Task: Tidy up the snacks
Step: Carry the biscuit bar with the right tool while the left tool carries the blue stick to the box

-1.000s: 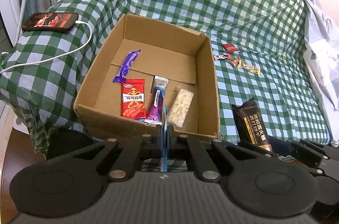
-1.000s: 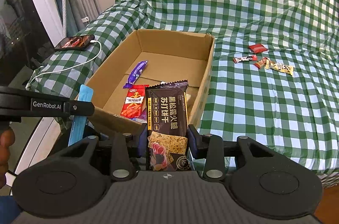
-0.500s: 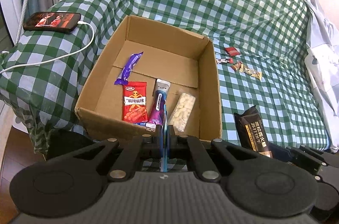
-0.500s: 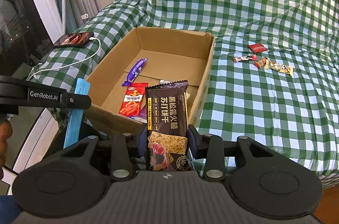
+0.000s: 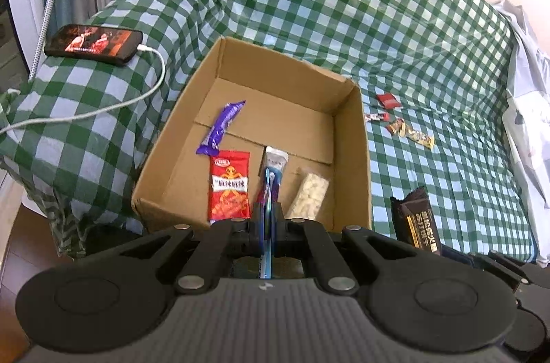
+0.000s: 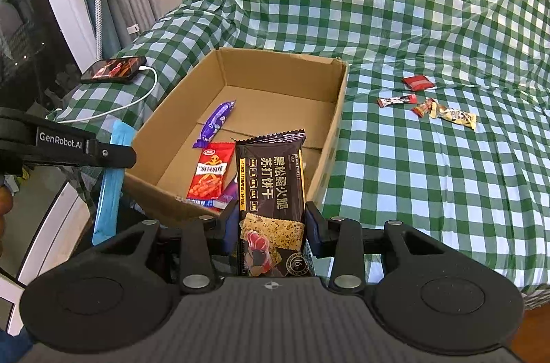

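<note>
A phone (image 5: 93, 44) lies charging at the left on the green checked bed (image 6: 412, 177). Next, the left tongs (image 5: 267, 218) are pinched tight on a thin blue packet (image 6: 109, 191), held edge-on just short of the box (image 5: 357, 136). Inside the box lie a purple bar (image 5: 221, 126), a red pack (image 5: 229, 187), a purple-and-grey pack (image 5: 273, 168) and a clear white pack (image 5: 308, 196). The right tongs (image 6: 271, 225) grip a dark cracker pack (image 6: 271, 187) by its sides, over the box's near edge. Four small sweets (image 6: 426, 103) lie on the bed to the right.
</note>
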Demonstrator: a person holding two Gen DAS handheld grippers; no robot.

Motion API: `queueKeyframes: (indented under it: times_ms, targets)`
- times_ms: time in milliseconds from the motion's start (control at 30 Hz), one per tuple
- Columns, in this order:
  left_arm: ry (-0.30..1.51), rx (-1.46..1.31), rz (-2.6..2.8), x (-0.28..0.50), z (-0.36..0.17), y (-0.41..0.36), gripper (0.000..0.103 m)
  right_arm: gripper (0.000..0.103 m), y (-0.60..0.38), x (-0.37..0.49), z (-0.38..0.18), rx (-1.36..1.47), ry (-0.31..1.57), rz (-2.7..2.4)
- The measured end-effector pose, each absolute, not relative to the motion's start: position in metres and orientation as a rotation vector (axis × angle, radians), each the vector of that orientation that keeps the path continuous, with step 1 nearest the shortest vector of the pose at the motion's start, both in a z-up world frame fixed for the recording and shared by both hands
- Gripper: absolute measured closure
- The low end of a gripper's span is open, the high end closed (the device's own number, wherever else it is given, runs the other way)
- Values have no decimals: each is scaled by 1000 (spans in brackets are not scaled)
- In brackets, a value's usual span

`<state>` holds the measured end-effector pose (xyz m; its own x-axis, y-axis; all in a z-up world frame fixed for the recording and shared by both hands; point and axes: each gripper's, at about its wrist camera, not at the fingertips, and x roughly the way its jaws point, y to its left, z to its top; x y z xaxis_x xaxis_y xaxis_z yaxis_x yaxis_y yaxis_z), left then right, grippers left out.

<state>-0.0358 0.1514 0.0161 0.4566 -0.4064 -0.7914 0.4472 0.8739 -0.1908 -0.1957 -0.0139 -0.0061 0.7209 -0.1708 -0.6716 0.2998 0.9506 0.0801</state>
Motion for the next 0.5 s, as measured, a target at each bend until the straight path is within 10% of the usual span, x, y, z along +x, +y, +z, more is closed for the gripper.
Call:
queueKeyframes:
  times_ms: [500]
  targets:
    - [948, 34, -516, 28, 16, 116, 100, 62, -30, -133, -12, 185, 737, -221]
